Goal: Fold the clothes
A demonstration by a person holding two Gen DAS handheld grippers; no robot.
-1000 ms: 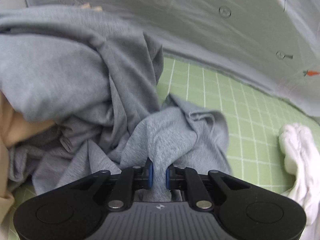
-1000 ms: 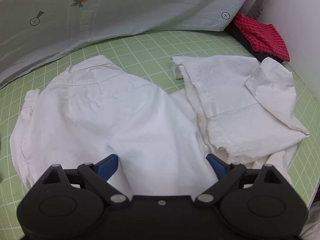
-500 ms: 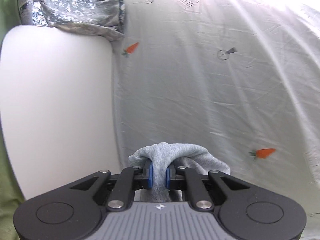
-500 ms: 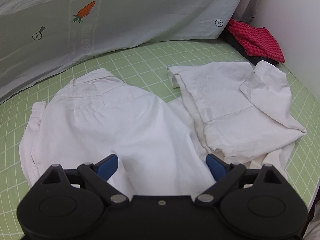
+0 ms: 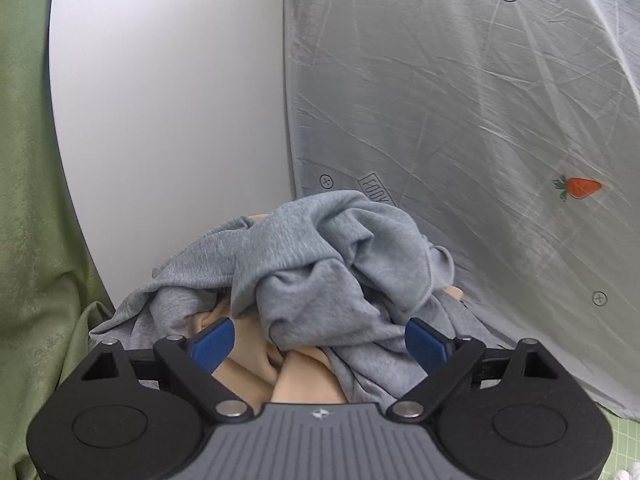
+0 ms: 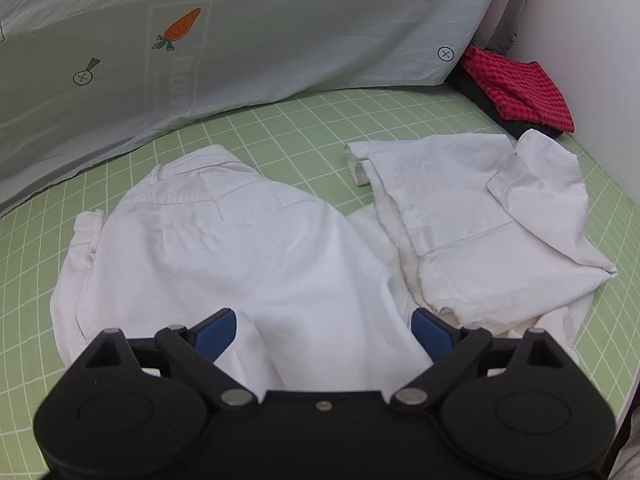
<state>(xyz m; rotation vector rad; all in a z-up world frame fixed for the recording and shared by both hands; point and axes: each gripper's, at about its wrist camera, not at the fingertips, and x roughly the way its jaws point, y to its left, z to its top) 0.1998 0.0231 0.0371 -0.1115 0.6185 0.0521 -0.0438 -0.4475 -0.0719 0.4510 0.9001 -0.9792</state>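
In the left wrist view a crumpled grey sweatshirt (image 5: 320, 256) lies heaped over a beige garment (image 5: 280, 372). My left gripper (image 5: 318, 340) hangs just in front of the heap, its jaws opening wide, blue pads apart and pressing on nothing. In the right wrist view white trousers (image 6: 224, 248) lie spread on the green grid mat (image 6: 304, 128), one leg folded back at the right (image 6: 492, 216). My right gripper (image 6: 324, 330) hovers low over the trousers, open, with white cloth below its pads but not pinched.
A pale sheet printed with carrots (image 6: 240, 28) hangs behind the mat. A red checked cloth on a dark garment (image 6: 516, 88) lies in the far right corner by a white wall. A white panel (image 5: 168, 120) and green fabric (image 5: 28, 200) stand left of the grey heap.
My left gripper lifted the grey sweatshirt off the mat, swung toward the white panel, then spread its jaws and let the sweatshirt drop onto the heap. The right gripper stayed put, open.
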